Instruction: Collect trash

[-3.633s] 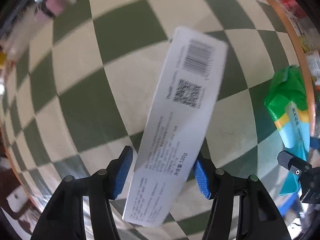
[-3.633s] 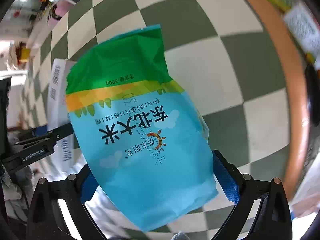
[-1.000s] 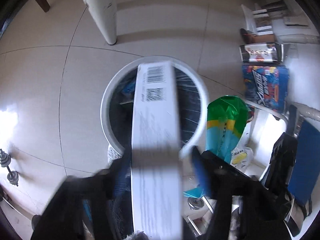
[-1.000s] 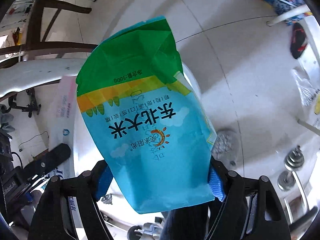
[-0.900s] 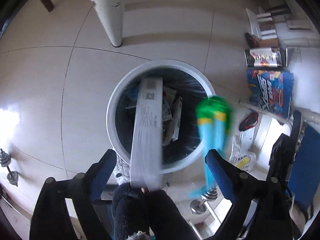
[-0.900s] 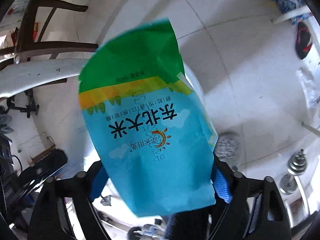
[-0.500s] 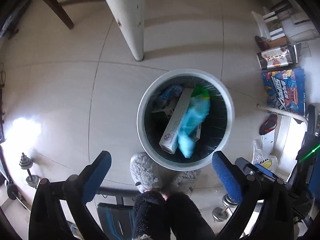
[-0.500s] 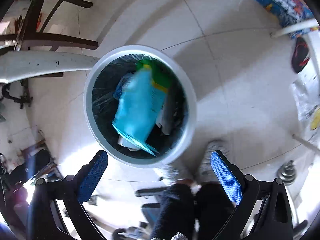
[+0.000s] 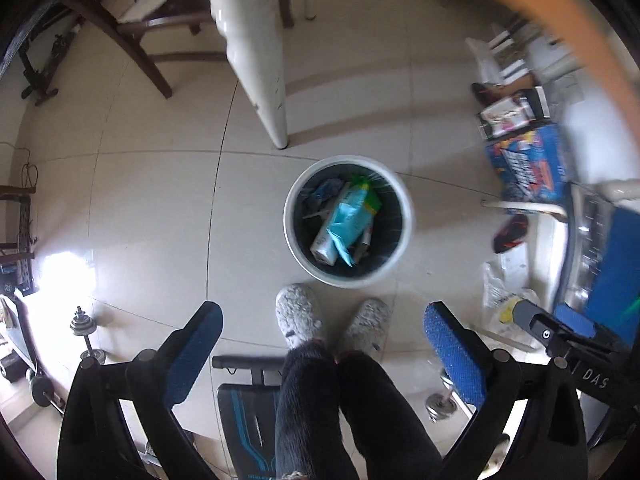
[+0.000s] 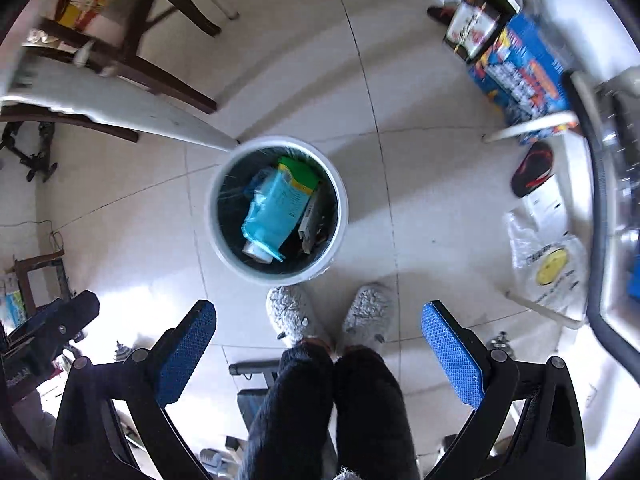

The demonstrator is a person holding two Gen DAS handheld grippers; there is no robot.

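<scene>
Both pairs of jaws stand wide apart and hold nothing: the left gripper point(image 9: 320, 356) and the right gripper point(image 10: 320, 356) hang high over the floor, looking down past the person's grey slippers point(image 9: 298, 316) at the white bin point(image 9: 404, 236). Inside the bin, on its dark liner, the blue and green bag point(image 10: 280, 206) lies across the long white box point(image 9: 325, 246), with other scraps under and beside them. A white table leg point(image 9: 256, 52) stands just behind the bin, and a dark wooden chair point(image 10: 160, 64) sits further off; a blue carton point(image 10: 520, 68) and a red and black shoe point(image 10: 534, 168) lie to the right. From here the likely risk, as I judge it, is in going back for more: the bin already looks fairly full, so a tall piece dropped from this height could catch on the rim or on the box end and tip out onto the floor, and a gripper swung without care could knock the orange tabletop edge point(image 9: 568, 40) blurred at the upper right. Compared with a second ago, the box and bag have left the jaws and landed in the bin, and the bin now looks smaller and farther below.
</scene>
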